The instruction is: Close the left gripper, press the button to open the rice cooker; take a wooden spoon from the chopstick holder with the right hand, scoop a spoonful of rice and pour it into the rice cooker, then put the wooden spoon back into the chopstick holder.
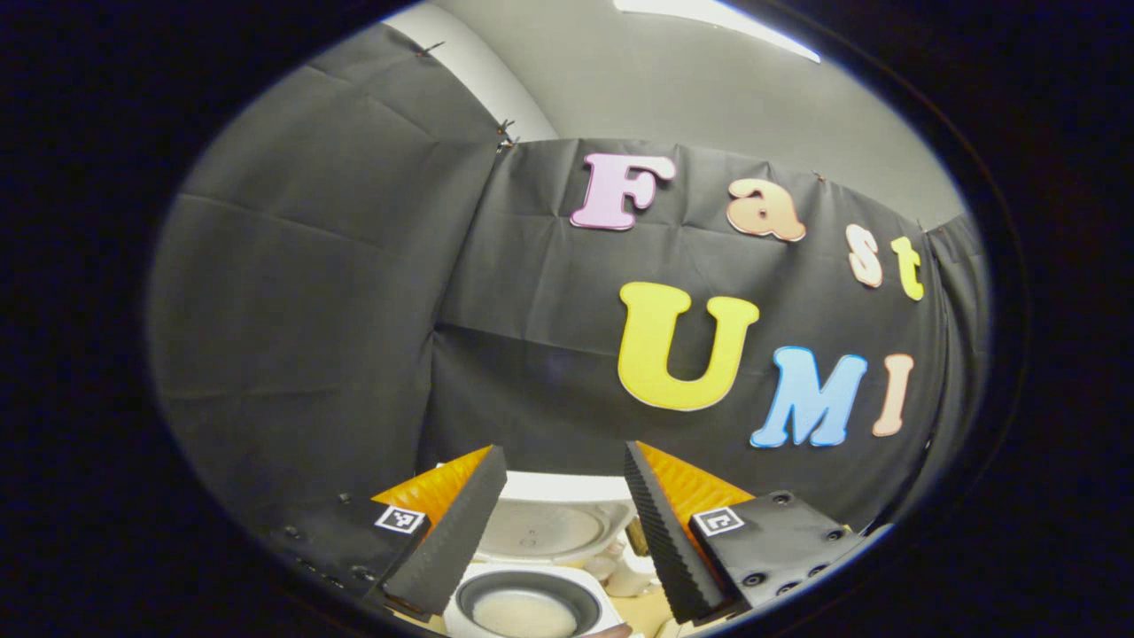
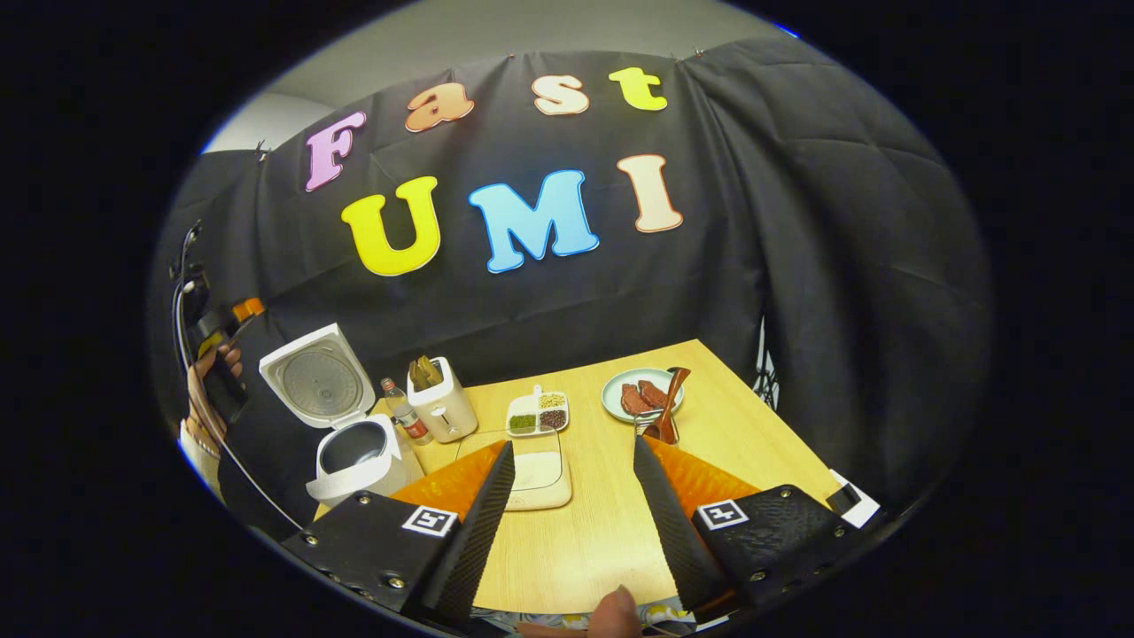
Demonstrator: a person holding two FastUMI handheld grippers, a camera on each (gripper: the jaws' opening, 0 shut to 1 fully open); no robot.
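The rice cooker [image 2: 350, 416] stands at the worktop's [image 2: 602, 532] near-left corner with its lid up and its dark inner pot [image 1: 527, 598] showing a pale layer at the bottom, perhaps rice. So the button press looks done. Just beside it the chopstick holder [image 2: 443, 403] has wooden utensils standing in it, and a tray of rice [image 2: 536, 470] lies in front, so scooping, pouring and returning the spoon appear left to do. The left tool [image 1: 558, 532] hangs above the cooker, fingers spread and empty. The right tool [image 2: 571, 523] is likewise parted, carrying nothing. No brand or label is legible on the items.
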